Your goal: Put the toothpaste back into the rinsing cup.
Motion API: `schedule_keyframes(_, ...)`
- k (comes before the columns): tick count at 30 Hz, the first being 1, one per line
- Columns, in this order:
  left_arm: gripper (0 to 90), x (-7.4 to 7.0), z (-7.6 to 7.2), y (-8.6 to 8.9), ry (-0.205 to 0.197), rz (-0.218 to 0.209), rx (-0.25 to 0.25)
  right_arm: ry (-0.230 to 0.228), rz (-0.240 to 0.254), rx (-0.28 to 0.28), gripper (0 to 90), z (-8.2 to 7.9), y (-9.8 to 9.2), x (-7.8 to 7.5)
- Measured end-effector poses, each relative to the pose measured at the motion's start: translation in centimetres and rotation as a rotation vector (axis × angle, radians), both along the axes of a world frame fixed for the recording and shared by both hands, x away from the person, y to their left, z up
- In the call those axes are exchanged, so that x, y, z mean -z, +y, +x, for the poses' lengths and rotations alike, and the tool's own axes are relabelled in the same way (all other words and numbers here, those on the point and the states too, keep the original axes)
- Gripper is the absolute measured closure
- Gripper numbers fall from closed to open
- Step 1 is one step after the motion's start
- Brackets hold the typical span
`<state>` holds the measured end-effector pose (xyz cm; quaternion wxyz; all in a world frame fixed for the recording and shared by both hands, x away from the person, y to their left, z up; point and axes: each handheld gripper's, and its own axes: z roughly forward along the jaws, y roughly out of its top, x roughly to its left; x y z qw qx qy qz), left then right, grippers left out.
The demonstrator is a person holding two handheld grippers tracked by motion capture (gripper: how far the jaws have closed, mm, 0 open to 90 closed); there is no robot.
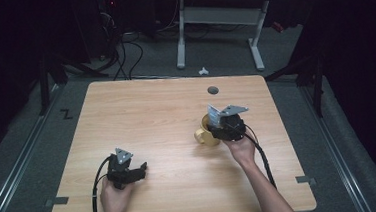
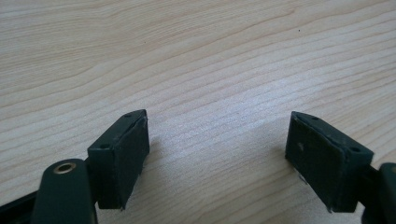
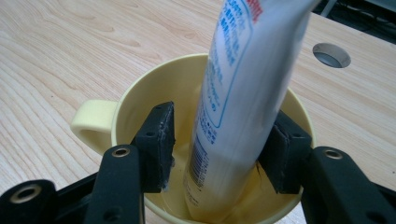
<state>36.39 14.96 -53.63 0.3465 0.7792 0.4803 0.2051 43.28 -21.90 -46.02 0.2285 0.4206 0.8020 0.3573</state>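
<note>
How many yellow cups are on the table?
1. The yellow mug sits on the right half of the wooden table, below the right claw, with a white tube standing inside it. None seems hidden.

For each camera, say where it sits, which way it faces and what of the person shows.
High view: above the person's side, facing forward and down on the table; both forearms, left gripper and right gripper show.
Left gripper view: along its open jaws at bare tabletop.
Right gripper view: down into the yellow mug, jaws flanking a tube.
Shared: high and right gripper views show the mug.
</note>
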Motion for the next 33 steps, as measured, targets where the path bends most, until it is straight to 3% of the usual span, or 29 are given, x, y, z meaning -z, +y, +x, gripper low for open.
schedule_keyframes(3, 22.1, 0.0, 0.0, 0.0, 0.000, 0.000, 0.000, -0.016, -0.015, 0.012, 47.8, -0.2, 0.0, -0.2)
schedule_keyframes(21, 22.1, 0.0, 0.0, 0.0, 0.000, 0.000, 0.000, -0.047, 0.011, 0.036, 46.2, -0.8, -1.0, -1.5)
schedule_keyframes(33, 22.1, 0.0, 0.0, 0.0, 0.000, 0.000, -0.001, -0.047, 0.061, 0.061, 45.7, -1.3, -2.4, -2.0)
